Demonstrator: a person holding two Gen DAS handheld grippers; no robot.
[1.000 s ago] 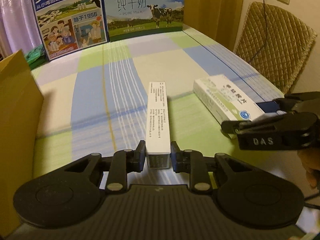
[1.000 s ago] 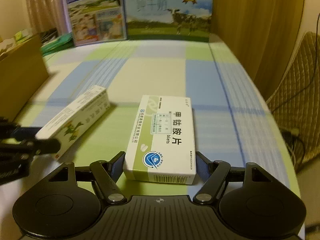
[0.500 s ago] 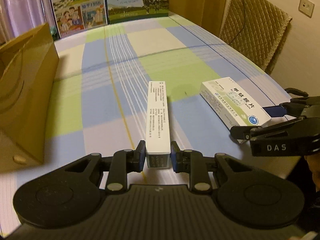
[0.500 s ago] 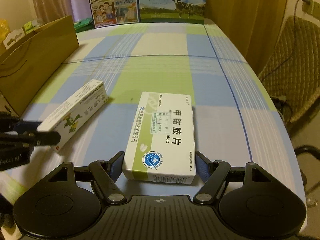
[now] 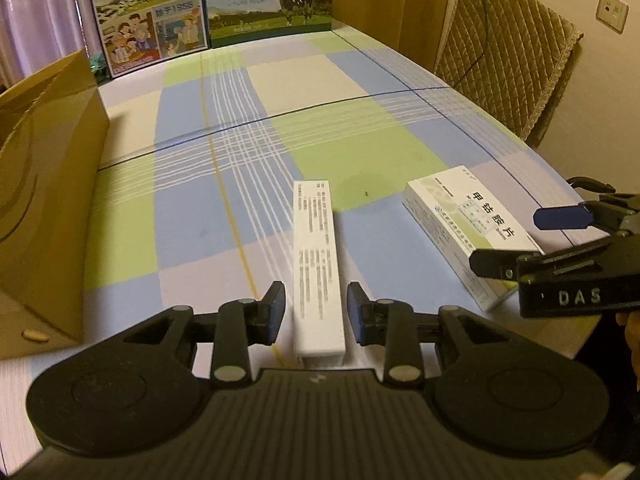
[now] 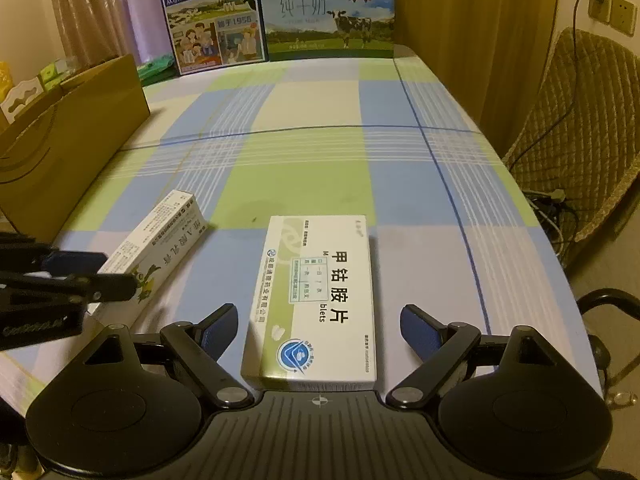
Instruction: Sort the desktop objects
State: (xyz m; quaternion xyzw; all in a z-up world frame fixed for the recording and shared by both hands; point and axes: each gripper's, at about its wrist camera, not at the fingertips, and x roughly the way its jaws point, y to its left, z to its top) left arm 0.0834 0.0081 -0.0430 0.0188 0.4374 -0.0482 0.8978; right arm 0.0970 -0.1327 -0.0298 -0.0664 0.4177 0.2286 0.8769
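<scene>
Medicine boxes [image 6: 316,300] near table edge [image 5: 568,344] (both)

surface: table [image 6: 400,168] under blue, green and cream checked cloth | near edge: narrow white ointment box [image 5: 318,264], flat tablet box [image 6: 316,300] just beside, apart | left: cardboard box [image 5: 44,184] | far end: two upright milk cartons [image 6: 324,16]

left claw [image 5: 316,312] low over the table, jaws parted, right claw [image 6: 318,330] alongside, jaws spread wide
</scene>
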